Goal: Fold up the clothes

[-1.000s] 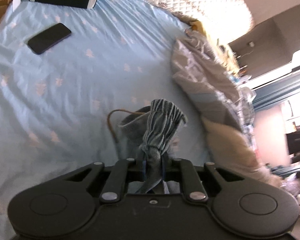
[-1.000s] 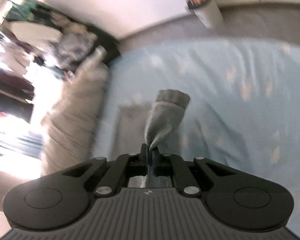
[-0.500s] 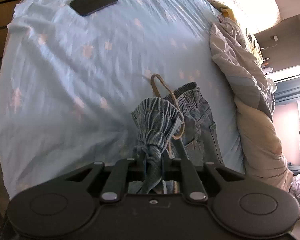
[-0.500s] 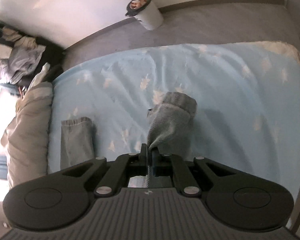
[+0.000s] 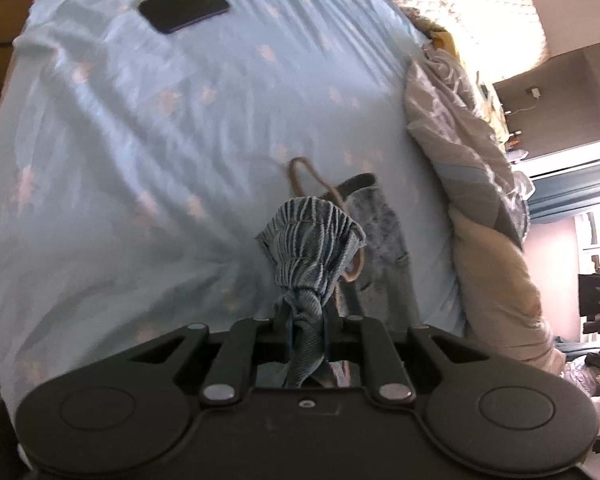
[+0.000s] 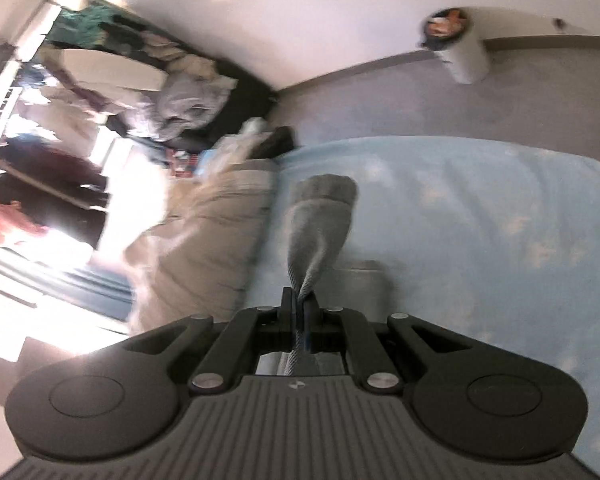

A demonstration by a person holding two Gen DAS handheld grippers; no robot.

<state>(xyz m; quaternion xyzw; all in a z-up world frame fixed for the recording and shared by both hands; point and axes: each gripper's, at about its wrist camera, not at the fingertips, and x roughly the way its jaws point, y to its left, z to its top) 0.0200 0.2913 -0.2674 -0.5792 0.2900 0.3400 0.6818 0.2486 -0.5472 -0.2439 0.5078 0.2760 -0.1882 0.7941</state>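
A pair of blue denim pants (image 5: 380, 236) with an elastic waistband and a tan drawstring (image 5: 304, 178) lies on the light blue bedsheet (image 5: 160, 140). My left gripper (image 5: 306, 320) is shut on the bunched waistband (image 5: 312, 240), held just above the sheet. My right gripper (image 6: 300, 308) is shut on a grey-blue trouser leg end (image 6: 320, 216), lifted above the sheet (image 6: 480, 220). More of the leg (image 6: 364, 284) lies flat below it.
A black phone (image 5: 184, 6) lies on the sheet at the far end. A rolled grey and beige duvet (image 5: 472, 184) runs along the bed's right side, and shows in the right wrist view (image 6: 208, 248). A white bin (image 6: 460, 52) stands on the grey floor.
Both grippers keep their hold on the pants. The left view has dropped closer to the sheet. The right view has swung left toward the duvet and window, with motion blur.
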